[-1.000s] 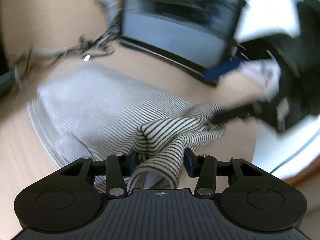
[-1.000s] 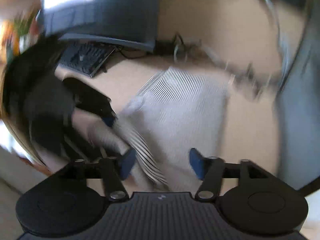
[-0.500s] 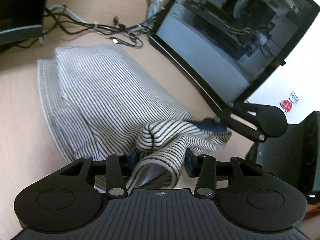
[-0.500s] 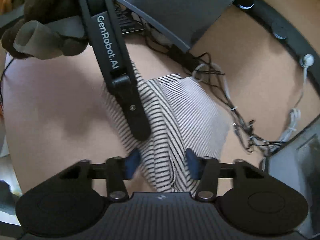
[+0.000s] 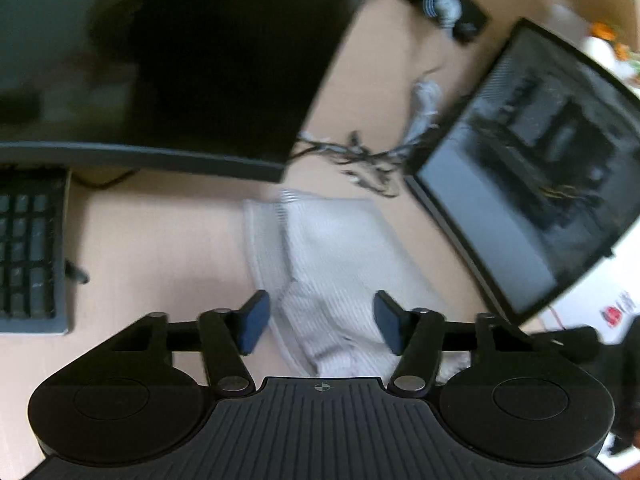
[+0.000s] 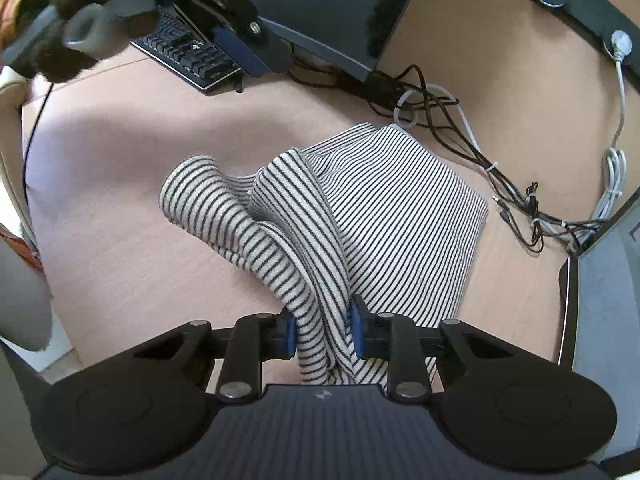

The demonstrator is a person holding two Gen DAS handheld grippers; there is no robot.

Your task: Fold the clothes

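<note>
A black-and-white striped garment (image 6: 404, 216) lies partly folded on the wooden desk (image 6: 132, 208). My right gripper (image 6: 322, 330) is shut on a bunched fold of it at its near edge, and a loose sleeve end (image 6: 200, 196) curls up to the left. In the blurred left wrist view the garment (image 5: 340, 256) lies below my left gripper (image 5: 320, 322), which is open and empty above it. The left gripper also shows in the right wrist view (image 6: 248, 48), raised at the upper left.
A keyboard (image 6: 188, 60) and a dark monitor (image 6: 320, 12) stand at the back. Tangled cables (image 6: 520, 200) run along the right of the garment. A second screen (image 5: 532, 184) leans at the right, with its edge (image 6: 600, 280) close by.
My left gripper opened, let go of the striped fold and rose away from the garment. My right gripper closed on the bunched fabric at the near edge.
</note>
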